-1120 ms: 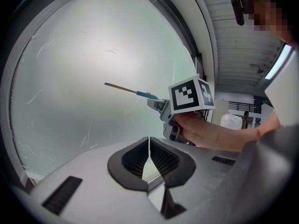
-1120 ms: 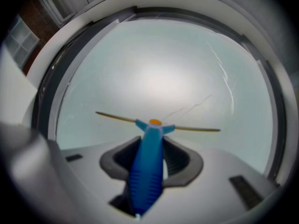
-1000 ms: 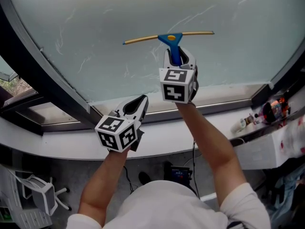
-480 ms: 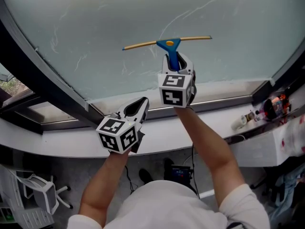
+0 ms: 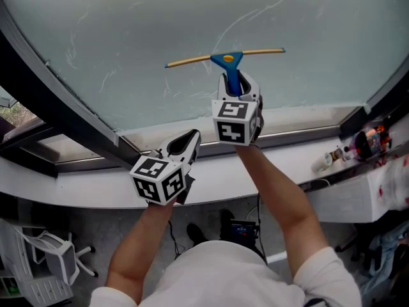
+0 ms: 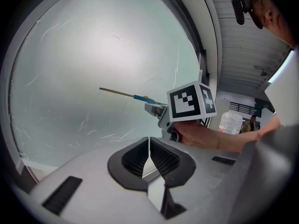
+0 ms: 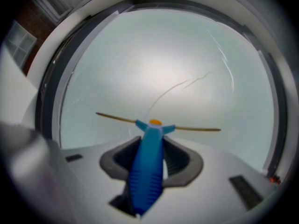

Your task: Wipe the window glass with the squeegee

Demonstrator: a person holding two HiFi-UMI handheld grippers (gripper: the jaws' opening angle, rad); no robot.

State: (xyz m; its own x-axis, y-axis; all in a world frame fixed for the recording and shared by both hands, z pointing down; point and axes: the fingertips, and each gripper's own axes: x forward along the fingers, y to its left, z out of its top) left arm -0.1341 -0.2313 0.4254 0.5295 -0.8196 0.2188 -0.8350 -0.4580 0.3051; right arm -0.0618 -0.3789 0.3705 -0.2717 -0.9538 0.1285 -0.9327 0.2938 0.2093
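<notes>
Blue plastic is sitting between the jaws of the right gripper. We are holding the squeegee by its ribbed handle, with the jaws pressing on both sides of it about midway along. The crossbar and its thin yellowish blade are lying across the lower middle of the window glass, nearly level, and seem to be resting against the pane. The glass around the blade is showing pale streaks and scratch-like marks.

The left gripper is hanging below the bottom edge of the glass, out in front of the white sill. Its jaws are drawn together to a narrow slit with nothing between them.

We are judging the squeegee to be light and its handle stiff, so the ribbed middle is the right place to grip it. Holding nearer the head would be crowding the blade, and holding at the tail would be letting it twist. The blade edge looks thin and probably flexible, so we are expecting it to need even pressure against the glass, or one end may lift and leave a streak.
</notes>
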